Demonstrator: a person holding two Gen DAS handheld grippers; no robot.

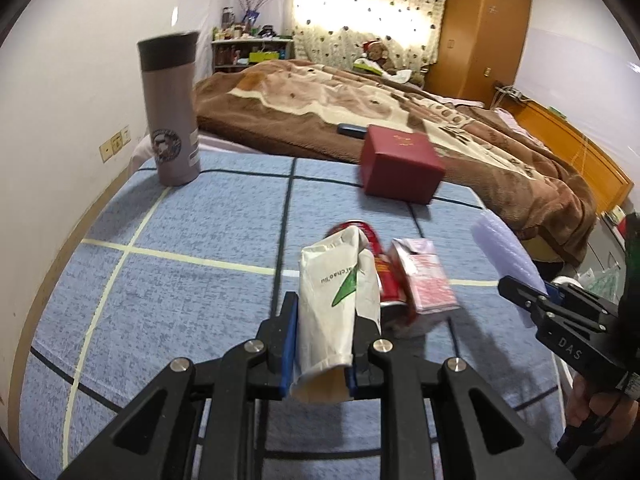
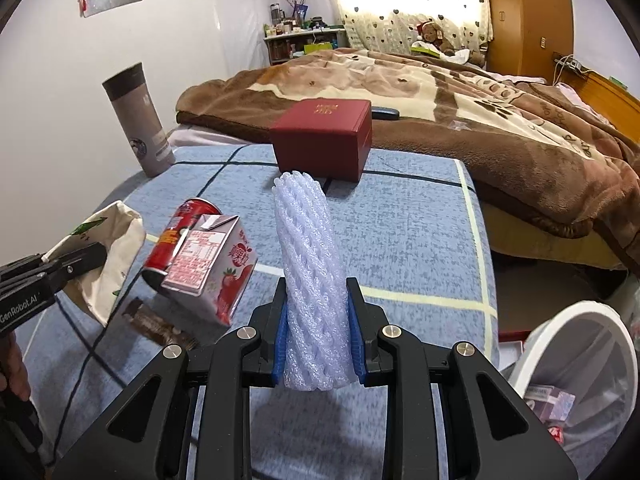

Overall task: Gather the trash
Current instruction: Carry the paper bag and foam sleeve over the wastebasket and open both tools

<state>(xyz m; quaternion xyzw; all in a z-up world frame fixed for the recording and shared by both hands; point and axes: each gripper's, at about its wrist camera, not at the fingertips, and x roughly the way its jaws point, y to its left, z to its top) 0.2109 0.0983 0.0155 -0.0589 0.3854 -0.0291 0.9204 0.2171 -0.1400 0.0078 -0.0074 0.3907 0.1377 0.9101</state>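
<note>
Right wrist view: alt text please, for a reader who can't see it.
The right hand-held gripper grips a white foam net sleeve above a blue checked cloth. Left of it lie a strawberry carton and red can; a white bin sits lower right.

Paper cup (image 1: 332, 300): matt white paper, crushed & creased, brown inside.
Foam net sleeve (image 2: 310, 280): soft white plastic foam, open mesh, rough.
Drink carton (image 2: 212, 268): printed card, slight sheen.
Can (image 2: 176, 236): red metal, glossy.
Snack wrapper (image 2: 156, 324): dark plastic film, shiny.
Box (image 2: 324, 140): dark red, smooth, leather-like, satin finish, gold print on lid.
Flask (image 1: 172, 108): brushed grey metal, matt dark band at top.
Table cover (image 1: 200, 240): blue woven cloth, matt, coarse texture.
Blanket (image 1: 400, 112): brown fleece, plush.
Bin (image 2: 580, 344): white plastic, smooth.
Gripper arms: matt black plastic w/ bright metal pins, blue ribbed pads.
</note>
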